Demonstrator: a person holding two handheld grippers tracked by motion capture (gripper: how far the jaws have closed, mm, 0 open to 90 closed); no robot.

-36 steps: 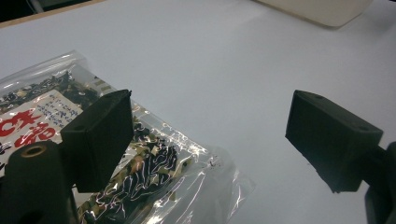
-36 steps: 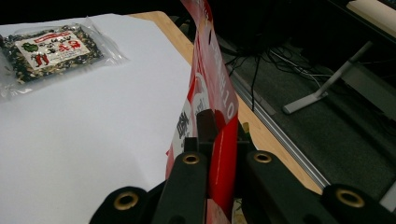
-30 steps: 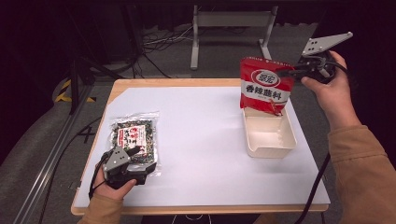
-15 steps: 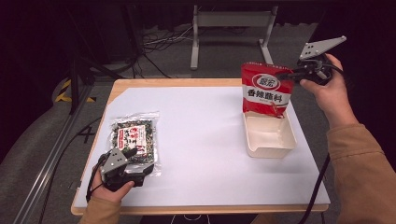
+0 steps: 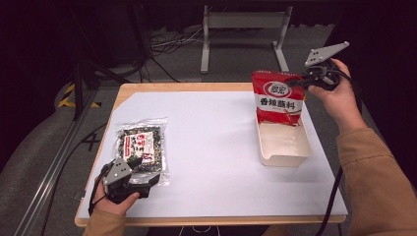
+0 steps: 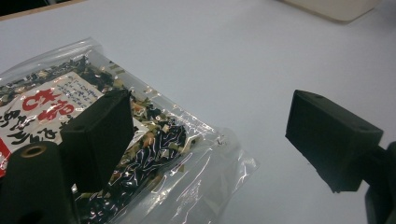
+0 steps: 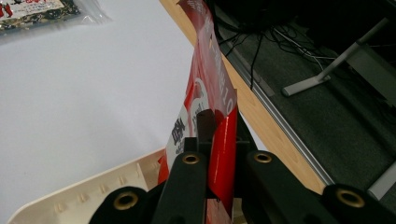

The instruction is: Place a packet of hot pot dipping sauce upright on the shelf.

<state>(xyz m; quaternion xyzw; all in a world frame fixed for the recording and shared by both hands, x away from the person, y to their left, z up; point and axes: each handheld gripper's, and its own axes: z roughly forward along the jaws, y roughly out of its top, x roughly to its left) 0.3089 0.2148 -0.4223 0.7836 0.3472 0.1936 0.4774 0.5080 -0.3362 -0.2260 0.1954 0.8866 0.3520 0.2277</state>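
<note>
**Red, White, Black and Cream Across the Desk**

The desk (image 5: pixel 216 147) has a white top with a light wooden edge. The snack bag (image 5: pixel 278 98) is bright red, with a white band carrying black characters and a white oval logo near its top. Below it, the tray (image 5: pixel 285 147) is plain cream. The clear packet (image 5: pixel 142 147) shows a speckled mix of black, green and pale bits behind a white label with red writing. The left gripper (image 5: pixel 147 179) is black with a grey plate on top. The right gripper (image 5: pixel 300 81) is black too, also with a grey plate. The sleeve (image 5: pixel 378 177) is tan. The floor (image 5: pixel 44 162) is dark grey, with a yellow-and-black striped patch.
</note>
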